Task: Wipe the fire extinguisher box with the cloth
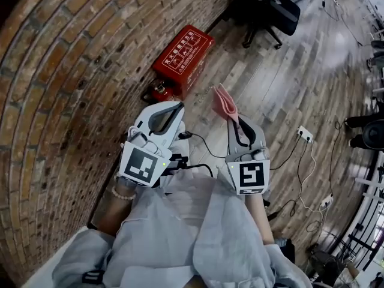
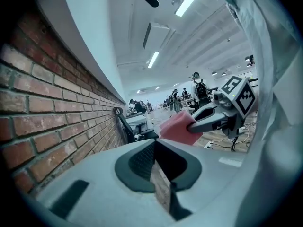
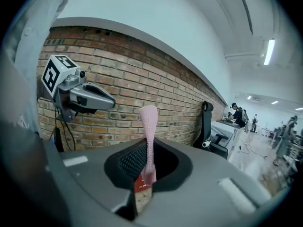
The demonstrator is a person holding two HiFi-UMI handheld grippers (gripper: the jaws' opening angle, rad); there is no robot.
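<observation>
right gripper (image 1: 233,122) jaws pinched the pink cloth (image 1: 223,102); left gripper (image 1: 175,108) jaws pressed together, empty; fire extinguisher box (image 1: 183,53) sat by brick wall (image 1: 54,71)

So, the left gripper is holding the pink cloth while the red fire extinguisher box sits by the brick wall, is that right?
Not quite: the right gripper holds the pink cloth, as the right gripper view shows; the rest stands.

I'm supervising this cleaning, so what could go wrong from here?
The right gripper pinches the cloth by one end only, so it may slip out during rubbing. The small extinguisher beside the fire extinguisher box could get knocked. A power strip with cables lies on the floor nearby, a possible trip.
</observation>
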